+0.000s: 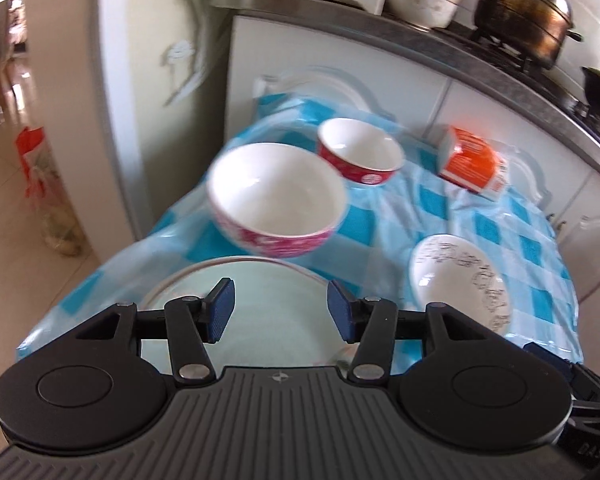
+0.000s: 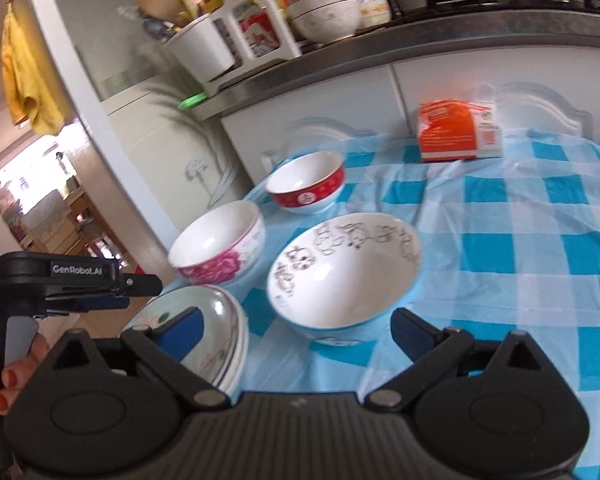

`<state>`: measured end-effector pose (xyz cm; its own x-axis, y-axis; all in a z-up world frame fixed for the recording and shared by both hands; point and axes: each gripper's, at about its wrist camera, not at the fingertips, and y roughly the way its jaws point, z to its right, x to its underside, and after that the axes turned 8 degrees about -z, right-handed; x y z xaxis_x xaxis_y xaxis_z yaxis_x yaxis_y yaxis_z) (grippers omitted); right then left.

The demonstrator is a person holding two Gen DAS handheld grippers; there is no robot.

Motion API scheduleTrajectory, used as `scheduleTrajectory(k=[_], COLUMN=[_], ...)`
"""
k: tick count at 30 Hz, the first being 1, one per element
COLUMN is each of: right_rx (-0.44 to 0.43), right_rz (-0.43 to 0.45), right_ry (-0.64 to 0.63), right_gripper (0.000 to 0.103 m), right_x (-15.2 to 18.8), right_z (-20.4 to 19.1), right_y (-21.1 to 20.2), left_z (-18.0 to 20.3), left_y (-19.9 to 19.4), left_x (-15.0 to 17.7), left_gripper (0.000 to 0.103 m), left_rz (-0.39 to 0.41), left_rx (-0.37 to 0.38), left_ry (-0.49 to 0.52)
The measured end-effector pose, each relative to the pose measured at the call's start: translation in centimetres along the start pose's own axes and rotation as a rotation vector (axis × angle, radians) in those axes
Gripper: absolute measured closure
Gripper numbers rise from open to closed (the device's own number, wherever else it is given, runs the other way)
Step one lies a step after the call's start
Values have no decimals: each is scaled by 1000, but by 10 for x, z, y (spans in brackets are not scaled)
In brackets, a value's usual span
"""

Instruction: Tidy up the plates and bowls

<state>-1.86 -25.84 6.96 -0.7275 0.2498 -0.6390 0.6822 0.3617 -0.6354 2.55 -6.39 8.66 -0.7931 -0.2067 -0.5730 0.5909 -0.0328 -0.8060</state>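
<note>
"GenRobot.AI" on left gripper (image 2: 140, 286); "DAS" on casing (image 1: 592, 453)

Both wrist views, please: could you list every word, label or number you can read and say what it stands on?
"GenRobot.AI": white letters on the side of the left gripper, seen in the right wrist view.
"DAS": faint raised letters on the black gripper body at the lower right edge of the left wrist view; possibly cut off.
Orange package: printed text, too blurred to read.
Red bowl: a white emblem, not legible.
Patterned bowl: dark drawings inside, no readable words.
</note>
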Motion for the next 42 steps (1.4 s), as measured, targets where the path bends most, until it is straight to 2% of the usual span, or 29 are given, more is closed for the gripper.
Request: scheduleTrajectory(k=[10,15,21,30,38,42], right_rx=[140,156,185,199,227,276], right_rz=[148,218,290,400,493,494], right_ry=[183,264,328,349,281,230], right_gripper=[4,4,4,3,3,1], right_x=[24,38,60,89,108,118], right_z=[65,87,102,94,55,26], right_y=[-15,-20,-28,-45,-74,-89], left_z=[81,109,126,120,82,55], left_y=[28,34,41,36,-10,-35], left_x=[14,33,52,82,116,127], left_gripper=[34,31,27,24,22,19], left_rz=[52,89,140,241,325,306], left_rx=[173,245,325,416,420,421], left_ry=[136,188,231,244,273,281])
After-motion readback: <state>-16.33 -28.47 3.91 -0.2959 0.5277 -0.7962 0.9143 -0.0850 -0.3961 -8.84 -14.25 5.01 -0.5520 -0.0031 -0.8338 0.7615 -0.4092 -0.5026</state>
